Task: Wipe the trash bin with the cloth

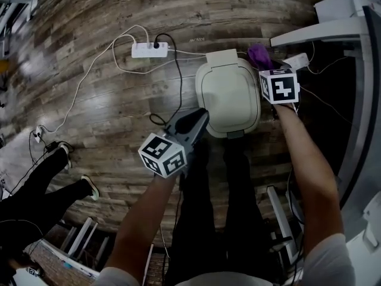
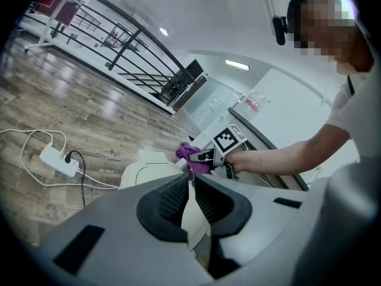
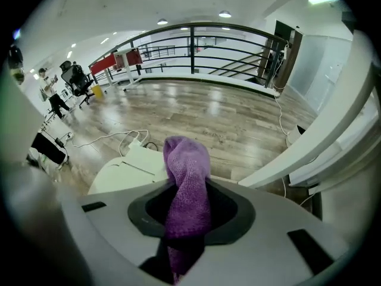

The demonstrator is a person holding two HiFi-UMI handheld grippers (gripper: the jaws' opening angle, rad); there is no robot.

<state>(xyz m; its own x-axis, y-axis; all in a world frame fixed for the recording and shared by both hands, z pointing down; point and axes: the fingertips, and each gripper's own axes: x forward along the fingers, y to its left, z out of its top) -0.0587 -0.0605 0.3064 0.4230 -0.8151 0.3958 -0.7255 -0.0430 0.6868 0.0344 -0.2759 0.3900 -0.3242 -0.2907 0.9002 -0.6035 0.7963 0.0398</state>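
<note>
The trash bin (image 1: 229, 94) is cream-white with a closed lid and stands on the wood floor just ahead of my feet. My left gripper (image 1: 201, 115) reaches its left rim. In the left gripper view the jaws (image 2: 190, 189) are nearly together with the bin's cream edge (image 2: 193, 216) pinched between them. My right gripper (image 1: 265, 64) hovers at the bin's far right corner, shut on a purple cloth (image 1: 258, 53). The cloth (image 3: 187, 183) stands up out of the right jaws, above the bin's lid (image 3: 128, 168). From the left gripper view, the cloth (image 2: 189, 154) shows beyond the bin.
A white power strip (image 1: 149, 50) with black and white cables lies on the floor behind the bin. White furniture (image 1: 333, 16) stands close on the right. A person's legs (image 1: 41, 183) are at the lower left. A black railing (image 3: 196, 40) bounds the far floor.
</note>
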